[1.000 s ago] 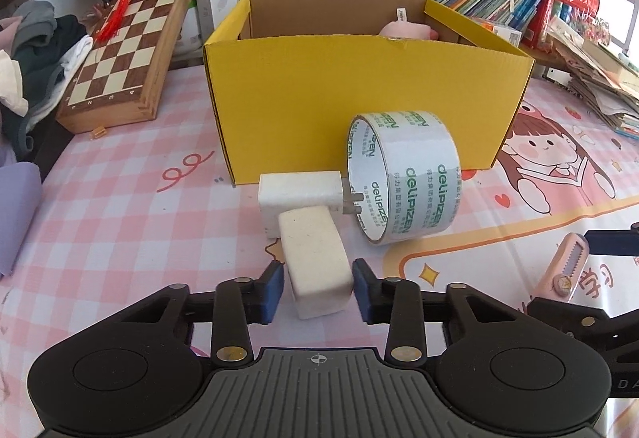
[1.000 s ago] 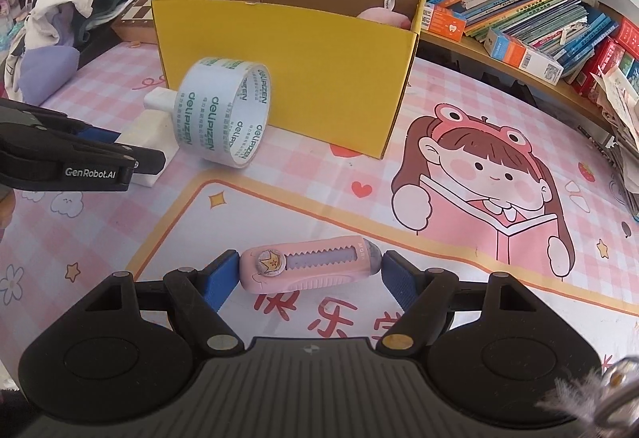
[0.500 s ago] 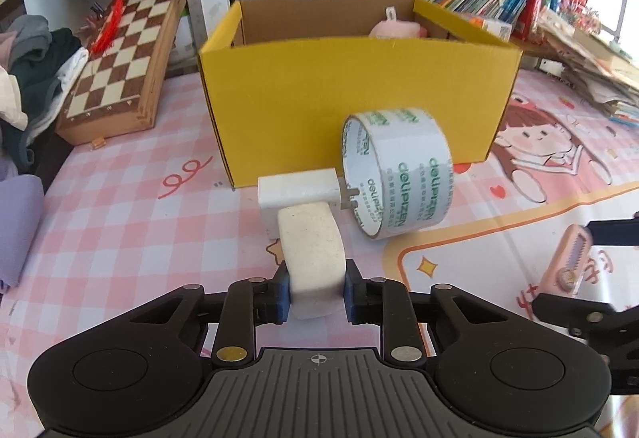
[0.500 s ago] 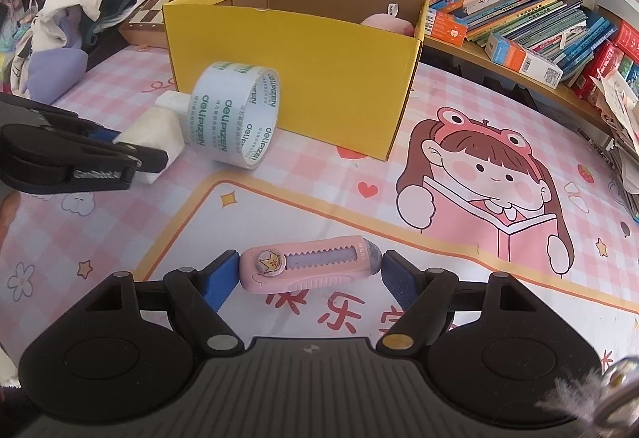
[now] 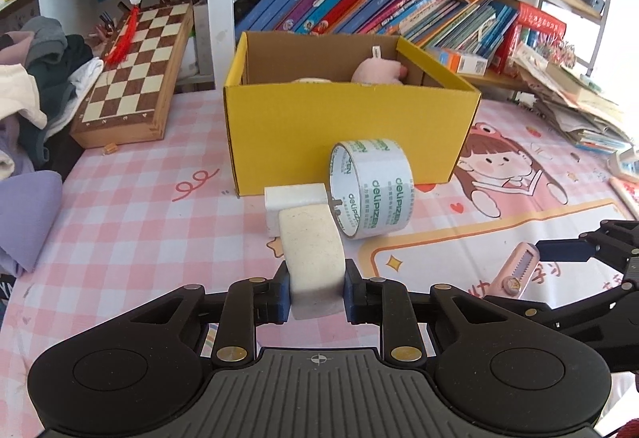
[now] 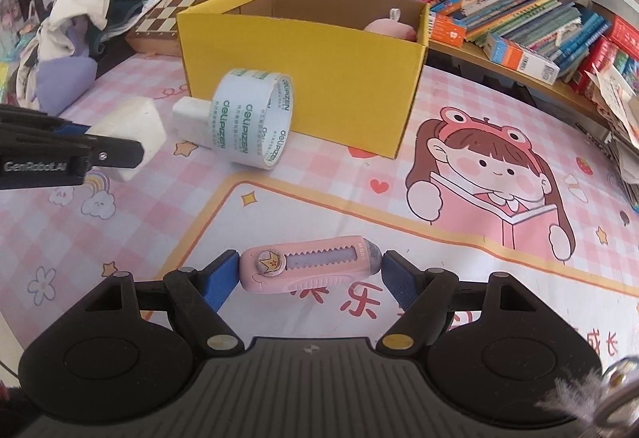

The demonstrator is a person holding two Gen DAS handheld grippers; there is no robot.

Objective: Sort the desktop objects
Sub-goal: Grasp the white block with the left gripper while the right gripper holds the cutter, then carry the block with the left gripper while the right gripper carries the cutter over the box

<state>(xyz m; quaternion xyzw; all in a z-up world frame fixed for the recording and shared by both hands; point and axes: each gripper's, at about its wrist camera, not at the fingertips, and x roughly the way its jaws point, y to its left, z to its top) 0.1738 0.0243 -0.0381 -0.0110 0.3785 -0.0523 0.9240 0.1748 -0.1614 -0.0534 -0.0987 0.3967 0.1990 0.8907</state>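
My left gripper [image 5: 313,292] is shut on a cream eraser block [image 5: 311,250] and holds it above the mat; the block also shows in the right wrist view [image 6: 127,132]. A white charger [image 5: 295,198] and a roll of clear tape [image 5: 373,188] stand in front of the yellow cardboard box [image 5: 343,134], which holds a pink plush toy [image 5: 377,70]. My right gripper [image 6: 309,276] is open around a pink utility knife [image 6: 309,268] lying on the mat, with its blue pads close to both ends.
A wooden chessboard [image 5: 135,78] leans at the back left beside a pile of clothes [image 5: 28,90]. Shelves of books [image 5: 359,6] run behind the box. Stacked papers [image 5: 579,110] lie at the far right.
My left gripper closed on the eraser block and lifted it up and back from the charger. My right gripper stayed around the pink knife and narrowed slightly.
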